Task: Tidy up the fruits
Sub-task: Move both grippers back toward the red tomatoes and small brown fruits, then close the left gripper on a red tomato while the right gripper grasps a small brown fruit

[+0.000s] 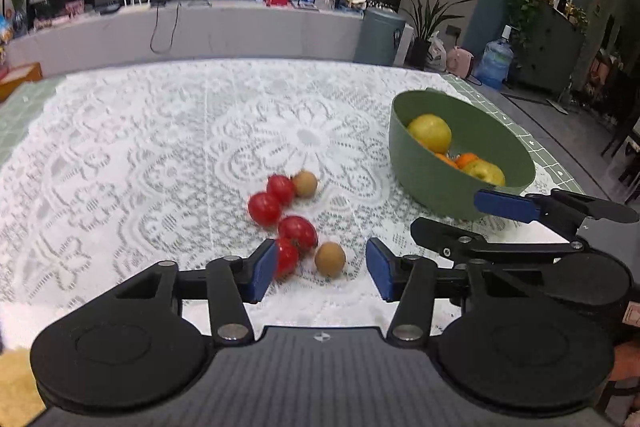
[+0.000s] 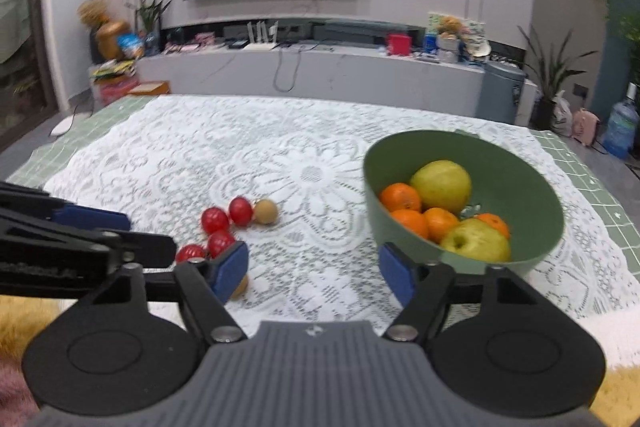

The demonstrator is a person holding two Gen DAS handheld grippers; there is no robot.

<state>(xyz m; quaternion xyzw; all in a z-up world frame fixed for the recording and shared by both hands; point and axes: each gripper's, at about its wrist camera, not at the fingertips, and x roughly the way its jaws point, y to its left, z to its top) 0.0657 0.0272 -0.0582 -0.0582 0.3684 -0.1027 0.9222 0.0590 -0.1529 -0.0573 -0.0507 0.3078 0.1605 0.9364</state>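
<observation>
Left gripper (image 1: 321, 269): jaws spread, holding nothing, hovering low at the near edge of the loose fruit, apparently lined up on the near brown fruit (image 1: 329, 259) for the next pick. Right gripper (image 2: 313, 266): likewise spread and empty, standing just near of the green bowl (image 2: 516, 163), judged to be waiting.

Count on the lace cloth (image 1: 160, 147), left of the bowl: four red fruits (image 1: 297, 231), two brown.

Count inside the bowl: two yellow-green apples (image 2: 442, 185), four oranges (image 2: 401, 197). Sorting judged part done.
</observation>
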